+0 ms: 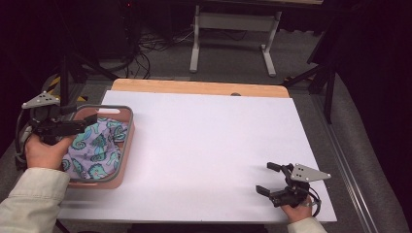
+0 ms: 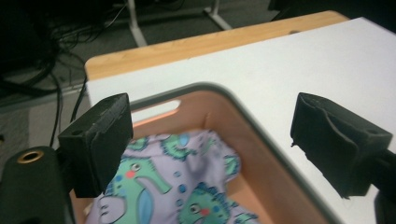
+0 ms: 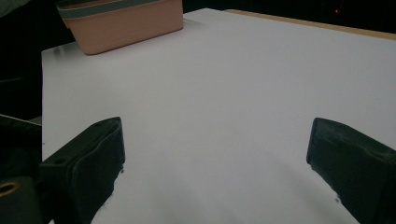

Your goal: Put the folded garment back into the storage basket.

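Observation:
A pink basket (image 1: 127, 145) with a grey rim stands at the left edge of the white table top. In it lies a crumpled lilac cloth (image 1: 94, 149) printed with teal seahorses. My left gripper (image 1: 90, 124) hovers over the basket's far left part, open, with nothing between its jaws. In the left gripper view its jaws (image 2: 210, 130) stand wide above the cloth (image 2: 177, 182) and the basket's inner wall (image 2: 210, 107). My right gripper (image 1: 265, 177) rests open near the table's front right edge, and its own view shows bare white surface between the jaws (image 3: 215, 154).
The white sheet (image 1: 209, 145) covers a wooden table whose far edge (image 1: 194, 87) shows. The basket (image 3: 126, 23) appears far off in the right gripper view. Beyond the table stand a white frame leg (image 1: 195, 43), cables and dark tripod legs on the floor.

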`<control>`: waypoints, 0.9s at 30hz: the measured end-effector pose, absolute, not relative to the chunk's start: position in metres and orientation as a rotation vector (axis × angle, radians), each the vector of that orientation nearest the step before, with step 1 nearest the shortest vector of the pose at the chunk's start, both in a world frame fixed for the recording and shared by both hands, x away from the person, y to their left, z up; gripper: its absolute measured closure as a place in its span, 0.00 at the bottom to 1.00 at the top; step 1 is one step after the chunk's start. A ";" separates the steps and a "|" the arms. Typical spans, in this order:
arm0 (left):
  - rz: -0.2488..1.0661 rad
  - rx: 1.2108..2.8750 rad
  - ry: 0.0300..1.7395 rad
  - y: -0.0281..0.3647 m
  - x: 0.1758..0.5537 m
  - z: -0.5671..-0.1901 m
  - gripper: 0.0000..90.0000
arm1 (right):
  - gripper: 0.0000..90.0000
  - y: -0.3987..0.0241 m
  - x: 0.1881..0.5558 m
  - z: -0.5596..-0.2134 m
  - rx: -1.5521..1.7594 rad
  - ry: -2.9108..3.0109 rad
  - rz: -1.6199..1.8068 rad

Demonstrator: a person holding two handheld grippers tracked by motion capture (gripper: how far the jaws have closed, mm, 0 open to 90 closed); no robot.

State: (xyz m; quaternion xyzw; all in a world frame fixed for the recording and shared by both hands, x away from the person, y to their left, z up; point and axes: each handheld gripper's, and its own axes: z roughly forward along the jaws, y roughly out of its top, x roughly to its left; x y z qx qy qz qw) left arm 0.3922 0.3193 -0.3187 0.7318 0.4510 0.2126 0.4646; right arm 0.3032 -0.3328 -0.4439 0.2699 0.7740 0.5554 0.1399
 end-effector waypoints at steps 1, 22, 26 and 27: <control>0.522 1.798 1.108 0.319 0.392 -0.319 0.13 | 0.05 -0.333 0.303 -0.444 0.780 2.236 1.605; 0.478 1.841 0.838 0.250 0.355 -0.281 0.03 | 0.05 -0.334 0.303 -0.444 0.781 2.234 1.608; 0.447 1.834 0.791 0.240 0.351 -0.278 0.03 | 0.05 -0.333 0.303 -0.444 0.781 2.233 1.607; 0.434 1.828 0.779 0.236 0.350 -0.278 0.03 | 0.05 -0.333 0.303 -0.444 0.780 2.233 1.608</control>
